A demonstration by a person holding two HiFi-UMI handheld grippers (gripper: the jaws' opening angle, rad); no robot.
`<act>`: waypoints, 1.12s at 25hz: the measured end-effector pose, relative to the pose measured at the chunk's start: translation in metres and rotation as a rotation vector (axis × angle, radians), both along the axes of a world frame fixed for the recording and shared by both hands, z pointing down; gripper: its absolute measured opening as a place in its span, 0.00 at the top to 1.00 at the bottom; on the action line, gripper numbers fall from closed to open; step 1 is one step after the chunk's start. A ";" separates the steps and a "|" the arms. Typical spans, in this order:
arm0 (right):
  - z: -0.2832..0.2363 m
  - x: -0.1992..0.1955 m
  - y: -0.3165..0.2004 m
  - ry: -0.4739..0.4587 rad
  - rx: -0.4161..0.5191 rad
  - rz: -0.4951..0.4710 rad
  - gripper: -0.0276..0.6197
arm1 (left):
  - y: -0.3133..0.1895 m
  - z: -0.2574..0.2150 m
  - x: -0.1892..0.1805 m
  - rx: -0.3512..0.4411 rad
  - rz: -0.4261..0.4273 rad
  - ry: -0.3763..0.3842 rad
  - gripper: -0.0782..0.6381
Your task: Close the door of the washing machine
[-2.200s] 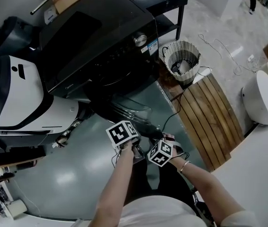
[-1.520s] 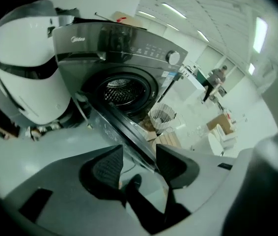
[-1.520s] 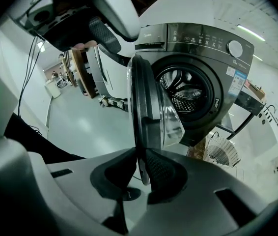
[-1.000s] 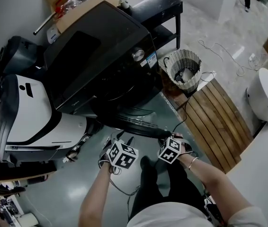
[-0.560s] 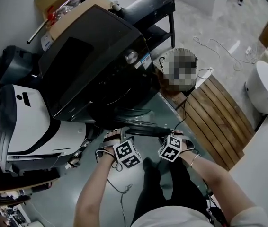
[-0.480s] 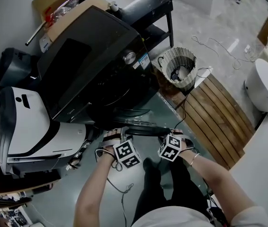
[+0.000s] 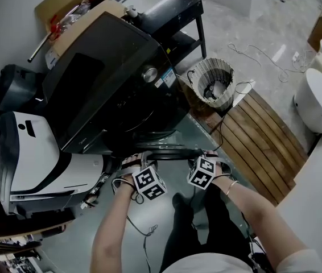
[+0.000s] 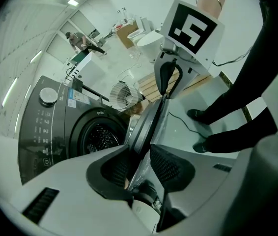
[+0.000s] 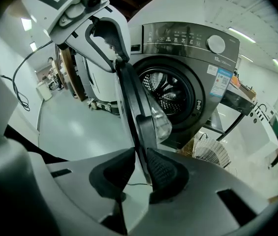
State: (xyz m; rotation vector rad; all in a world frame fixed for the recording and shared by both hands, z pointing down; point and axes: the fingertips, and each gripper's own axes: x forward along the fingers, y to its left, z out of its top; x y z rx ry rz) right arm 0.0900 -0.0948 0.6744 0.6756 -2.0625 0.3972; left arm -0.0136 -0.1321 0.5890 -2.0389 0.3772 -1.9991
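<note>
While I'm clamping it, door [image 8: 151, 117]: standing ajar.
Left gripper [image 8: 140, 157]: jaws just narrowing, pinching door between them.
Right gripper [image 9: 138, 165]: jaws just widening, pinching door between them.

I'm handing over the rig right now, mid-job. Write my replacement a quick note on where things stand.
Left hand-held gripper: astride the edge of the door, jaws have just been closing, pads look pressed on it.
Right hand-held gripper: astride the same edge, jaws have just been opening slightly, pads look to touch it.
The door is open, standing out from the washing machine; drum opening exposed.
Done: door gripped. To do: swing it shut against the front.
</note>
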 end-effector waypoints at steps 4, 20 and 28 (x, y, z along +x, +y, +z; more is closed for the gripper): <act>0.000 0.007 -0.017 0.005 0.018 -0.021 0.83 | -0.012 -0.001 0.007 -0.020 -0.045 0.010 0.68; 0.005 0.018 -0.097 -0.046 0.071 -0.077 0.82 | -0.075 0.002 0.012 0.021 -0.159 0.146 0.68; 0.007 0.015 -0.146 -0.029 0.106 -0.059 0.80 | -0.111 0.003 0.007 0.024 -0.227 0.248 0.68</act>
